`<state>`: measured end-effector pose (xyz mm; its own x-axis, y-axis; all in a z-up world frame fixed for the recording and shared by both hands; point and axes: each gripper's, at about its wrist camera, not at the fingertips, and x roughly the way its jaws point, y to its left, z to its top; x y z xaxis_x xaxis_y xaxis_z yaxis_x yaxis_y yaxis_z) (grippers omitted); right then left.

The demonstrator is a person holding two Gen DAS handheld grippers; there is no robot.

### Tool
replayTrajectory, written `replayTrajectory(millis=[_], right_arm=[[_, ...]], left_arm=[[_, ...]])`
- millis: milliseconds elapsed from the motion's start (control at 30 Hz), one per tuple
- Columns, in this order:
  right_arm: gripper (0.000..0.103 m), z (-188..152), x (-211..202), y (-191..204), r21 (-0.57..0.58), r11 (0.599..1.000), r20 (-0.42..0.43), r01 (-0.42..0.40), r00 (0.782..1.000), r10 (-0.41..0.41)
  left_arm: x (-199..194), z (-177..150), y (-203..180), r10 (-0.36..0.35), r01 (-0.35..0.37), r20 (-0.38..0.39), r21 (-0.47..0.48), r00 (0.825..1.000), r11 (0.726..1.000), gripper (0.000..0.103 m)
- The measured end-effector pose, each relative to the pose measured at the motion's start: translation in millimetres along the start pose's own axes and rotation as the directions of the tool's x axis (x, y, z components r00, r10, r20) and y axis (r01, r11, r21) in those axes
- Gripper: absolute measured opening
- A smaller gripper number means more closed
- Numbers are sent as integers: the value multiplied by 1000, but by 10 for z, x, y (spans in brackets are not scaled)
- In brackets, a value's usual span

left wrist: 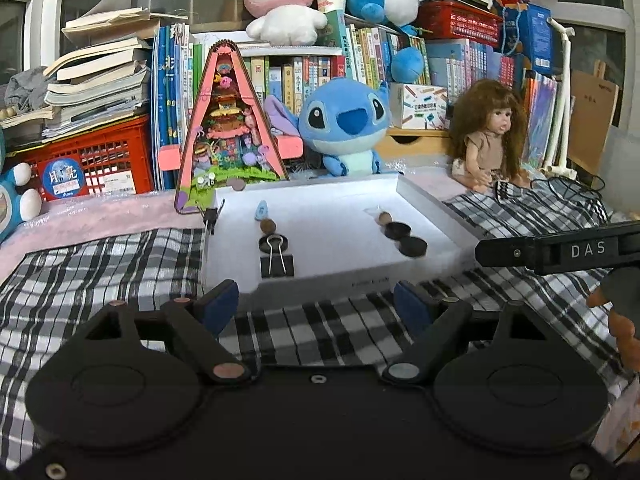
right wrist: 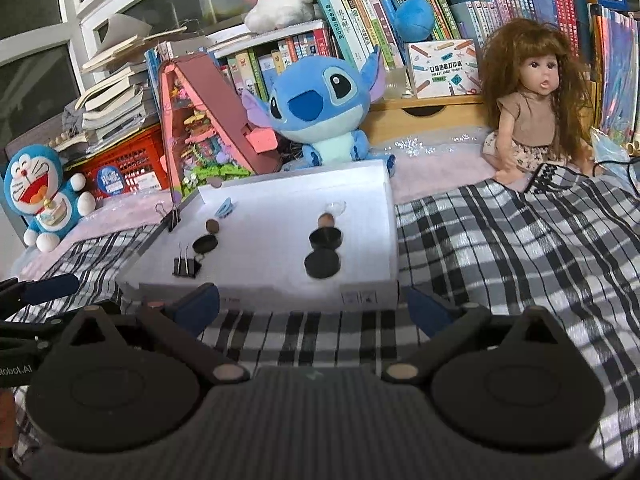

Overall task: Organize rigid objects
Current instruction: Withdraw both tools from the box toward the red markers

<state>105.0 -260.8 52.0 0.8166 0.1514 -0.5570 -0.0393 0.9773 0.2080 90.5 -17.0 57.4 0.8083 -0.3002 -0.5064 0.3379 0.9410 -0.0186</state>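
Left gripper, seen from its own wrist camera, hovers over the checked cloth with its blue-padded fingers spread wide and nothing between them. Just ahead lies a shallow white box lid holding small items in two columns. On the left a blue clip, a brown bead, a black disc and a black binder clip run from far to near. On the right a second brown bead touches a black round cap, with another black cap nearest. A Stitch plush sits behind the lid.

From the right wrist camera, the right gripper is likewise agape and empty, low over the cloth at the lid's near edge. The binder clip stands at the lid's near left. A long-haired doll sits to the right, well apart.
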Motion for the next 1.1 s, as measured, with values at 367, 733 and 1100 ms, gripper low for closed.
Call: replayTrajectory(millis=[367,733,1100], right_arm=[[103,-345,-182,156,-125,989,46,74,997,-69],[103,-518,-256,223,-165,983,54,84,996,-76],[103,-680,-295,261,-187,978,68,91,995,-79]], left_arm=[[-177,-274,-11,16,-16,-10,2,1000,1000,84],[-249,-433,-10,53,-53,-9,9,999,999,84],[-274,-560,15,80,-80,-9,-31,997,996,84]])
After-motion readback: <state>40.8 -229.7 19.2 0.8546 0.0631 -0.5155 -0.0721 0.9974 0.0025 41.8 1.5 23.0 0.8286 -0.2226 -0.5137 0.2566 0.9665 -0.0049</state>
